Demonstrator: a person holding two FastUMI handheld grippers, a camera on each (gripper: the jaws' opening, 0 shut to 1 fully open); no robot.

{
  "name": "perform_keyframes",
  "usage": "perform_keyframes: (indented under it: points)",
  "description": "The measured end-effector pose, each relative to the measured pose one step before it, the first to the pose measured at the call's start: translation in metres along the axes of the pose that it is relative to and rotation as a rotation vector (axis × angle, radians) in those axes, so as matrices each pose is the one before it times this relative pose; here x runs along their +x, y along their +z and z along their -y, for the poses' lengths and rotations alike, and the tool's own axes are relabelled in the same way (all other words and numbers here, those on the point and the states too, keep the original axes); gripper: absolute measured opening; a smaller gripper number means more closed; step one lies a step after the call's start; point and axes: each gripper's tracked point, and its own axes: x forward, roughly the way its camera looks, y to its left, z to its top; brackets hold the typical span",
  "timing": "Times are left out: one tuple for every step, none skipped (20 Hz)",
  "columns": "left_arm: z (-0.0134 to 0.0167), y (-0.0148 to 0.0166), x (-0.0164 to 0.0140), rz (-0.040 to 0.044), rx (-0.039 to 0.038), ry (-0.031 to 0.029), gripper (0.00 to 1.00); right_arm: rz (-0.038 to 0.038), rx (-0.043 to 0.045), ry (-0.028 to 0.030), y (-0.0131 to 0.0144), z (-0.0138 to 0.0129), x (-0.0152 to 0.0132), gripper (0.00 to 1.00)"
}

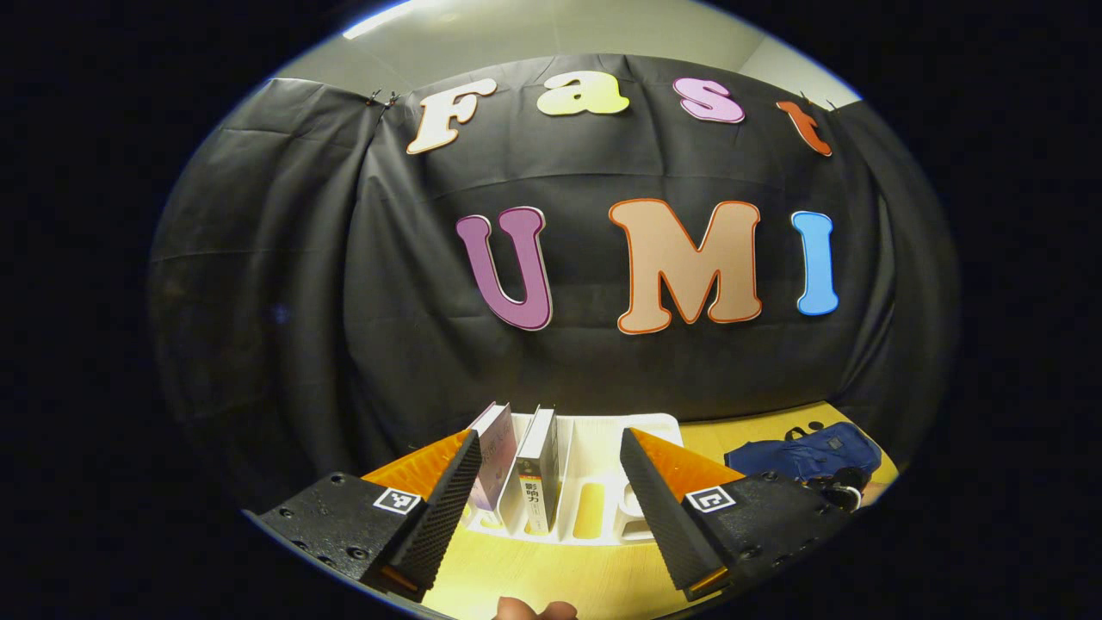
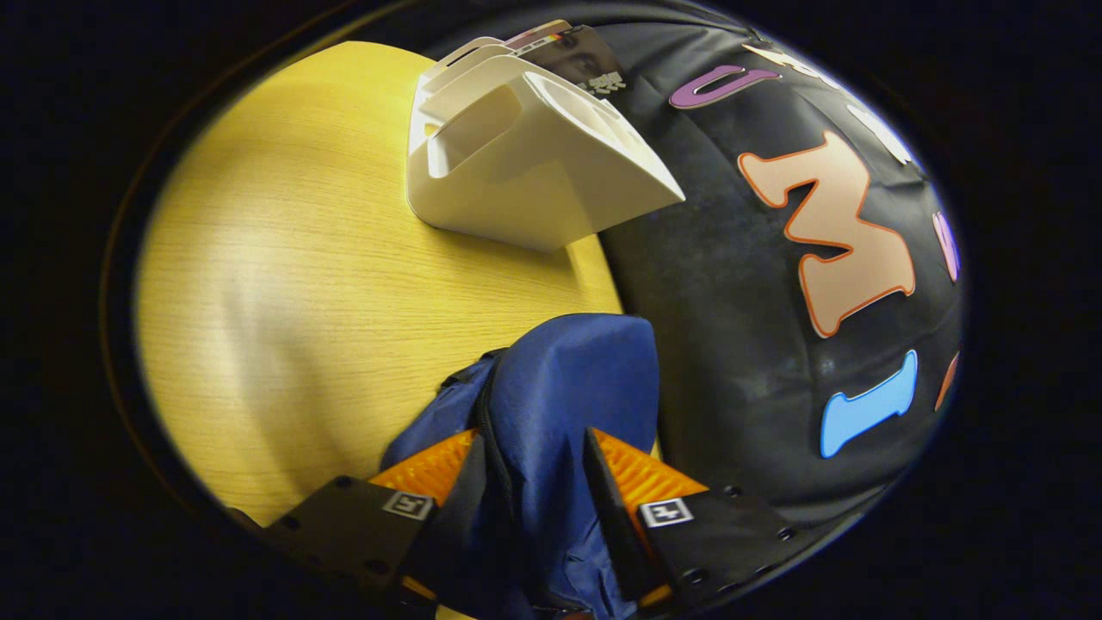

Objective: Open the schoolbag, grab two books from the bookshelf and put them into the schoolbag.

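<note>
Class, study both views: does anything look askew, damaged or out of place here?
Only slightly: the two books lean in the white bookshelf rather than standing straight. The blue schoolbag looks bunched because the right gripper pinches its fabric. Nothing is spilled or damaged.

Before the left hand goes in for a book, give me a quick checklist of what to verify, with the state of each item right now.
1. Left gripper jaws open wide: ok.
2. Books standing upright in the white bookshelf, straight ahead of the left gripper: ok.
3. Nothing held between the left jaws: ok.
4. Right gripper closed on the blue schoolbag fabric: ok.
5. Schoolbag open wide enough for a book: cannot tell.
6. Table between bookshelf and schoolbag free of obstacles: ok.
</note>
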Motion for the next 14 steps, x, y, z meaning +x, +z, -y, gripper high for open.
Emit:
perform_keyframes:
  points:
    - [-0.00141,-0.00131,-0.00032,-0.00134,-0.00363,0.00337,0.95,-0.01488,-0.0076,0.00061,0.00018,-0.00151,0.0014,0.6]
    - [-0.0016,-0.00107,-0.00049,-0.00222,-0.00626,0.00681,0.95,-0.03133,-0.01298,0.00787,-0.0052,-0.00422,0.00344,0.54]
    - [-0.00175,-0.00157,-0.00125,-0.0001,-0.01241,0.00581,0.95,-0.01571,0.00158,0.00052,-0.0022,-0.00125,0.00036,0.42]
    - [-0.00128,-0.00158,0.00033,-0.00592,-0.01421,0.00623,0.95,-0.02514,0.00094,0.00676,-0.00185,-0.00152,0.00151,0.3]
    - [-0.00148,-0.00407,-0.00167,-0.00848,-0.01364,0.00604,0.97,-0.01811,0.02339,0.00707,-0.00002,-0.0012,0.001,0.16]
    - [-0.00189,-0.00166,-0.00033,-0.00748,-0.01276,0.00717,0.95,-0.01208,0.02328,0.0061,-0.00104,-0.00112,0.00066,0.16]
    - [-0.00178,-0.00258,-0.00027,-0.00849,-0.01303,0.00139,0.97,-0.03021,-0.00396,-0.00498,-0.00406,0.00221,0.00269,0.16]
    - [-0.00147,-0.00124,-0.00014,-0.00475,-0.01556,0.00283,0.95,-0.00096,0.01647,0.01907,0.00289,-0.002,0.00212,0.07]
    - [-0.00181,-0.0028,-0.00031,-0.00705,-0.01234,0.00638,0.98,-0.00259,0.01243,0.00503,-0.00077,0.00043,0.0013,0.0]
    - [-0.00283,-0.00004,0.00015,-0.0026,-0.00774,0.00523,0.95,-0.00423,0.01237,0.00956,-0.00104,-0.00066,-0.00056,0.0]
    - [-0.00257,-0.00048,0.00056,0.00076,-0.00213,0.00758,0.95,-0.00308,0.00963,0.01156,0.00011,0.00051,-0.00072,0.04]
    - [-0.00446,0.00156,0.00025,0.00349,0.001,0.00775,0.94,-0.00445,0.0117,0.01294,-0.00009,0.00106,-0.00091,0.04]
    - [-0.00331,-0.00064,0.00057,-0.00177,0.00194,0.00543,0.94,-0.0021,0.02184,0.01572,0.00066,0.00204,-0.00191,0.03]
    - [-0.00276,0.00019,0.00101,-0.00116,0.00178,0.00502,0.96,-0.0015,0.033,0.01818,0.00083,0.0023,-0.00175,0.04]
